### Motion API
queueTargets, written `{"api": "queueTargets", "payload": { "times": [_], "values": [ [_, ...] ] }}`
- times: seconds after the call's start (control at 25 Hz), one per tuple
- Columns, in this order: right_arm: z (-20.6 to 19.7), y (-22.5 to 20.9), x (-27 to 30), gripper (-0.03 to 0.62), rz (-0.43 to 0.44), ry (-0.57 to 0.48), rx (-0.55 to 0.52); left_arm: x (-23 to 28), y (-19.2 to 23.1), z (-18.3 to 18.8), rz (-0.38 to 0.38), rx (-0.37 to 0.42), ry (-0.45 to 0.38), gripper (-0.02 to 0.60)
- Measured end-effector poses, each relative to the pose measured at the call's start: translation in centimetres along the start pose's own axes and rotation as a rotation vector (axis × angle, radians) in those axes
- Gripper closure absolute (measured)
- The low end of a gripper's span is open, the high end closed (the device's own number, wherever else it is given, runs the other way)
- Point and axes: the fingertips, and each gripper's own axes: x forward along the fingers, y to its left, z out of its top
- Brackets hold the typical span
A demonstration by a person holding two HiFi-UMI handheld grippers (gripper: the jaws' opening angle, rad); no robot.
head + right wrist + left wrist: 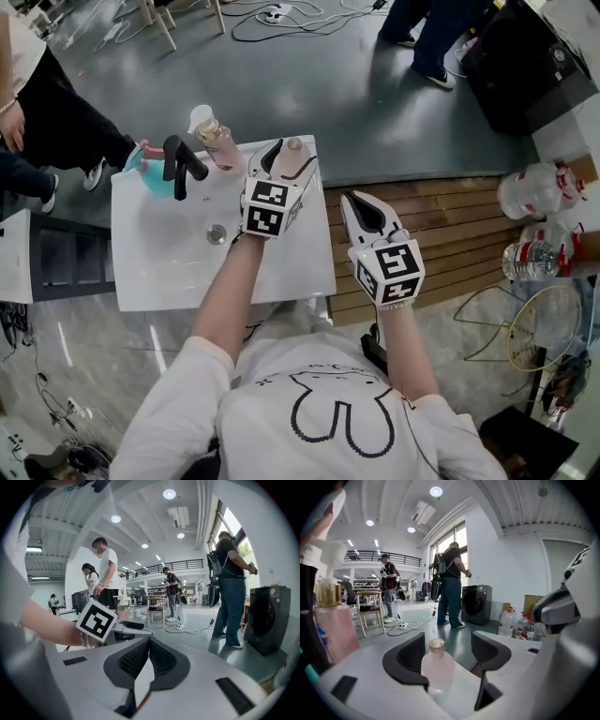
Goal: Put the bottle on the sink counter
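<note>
A small pink bottle (294,150) with a rose cap stands upright at the far right corner of the white sink counter (169,272). My left gripper (291,167) reaches over that corner with its jaws open around the bottle. In the left gripper view the bottle (437,667) stands between the black pads (408,660), close to the left one, with a clear gap to the right one. My right gripper (367,214) hangs shut and empty to the right of the sink, above the wooden slats. Its pads (161,658) meet in the right gripper view.
A black faucet (180,164), a pink pump bottle (214,139) and a turquoise bottle (155,176) stand at the counter's far left. Large water bottles (534,192) lie on the floor at right, by the wooden slats (450,234). People stand around, one at far left (56,112).
</note>
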Motion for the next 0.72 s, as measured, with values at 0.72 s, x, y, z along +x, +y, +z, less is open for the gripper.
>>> {"api": "queueTargets", "payload": {
  "times": [0.72],
  "values": [
    [4.0, 5.8, -4.6, 0.566, 0.047, -0.138, -0.077, -15.5, 0.2, 4.5, 0.126, 0.061, -0.208, 0.28]
  ]
}}
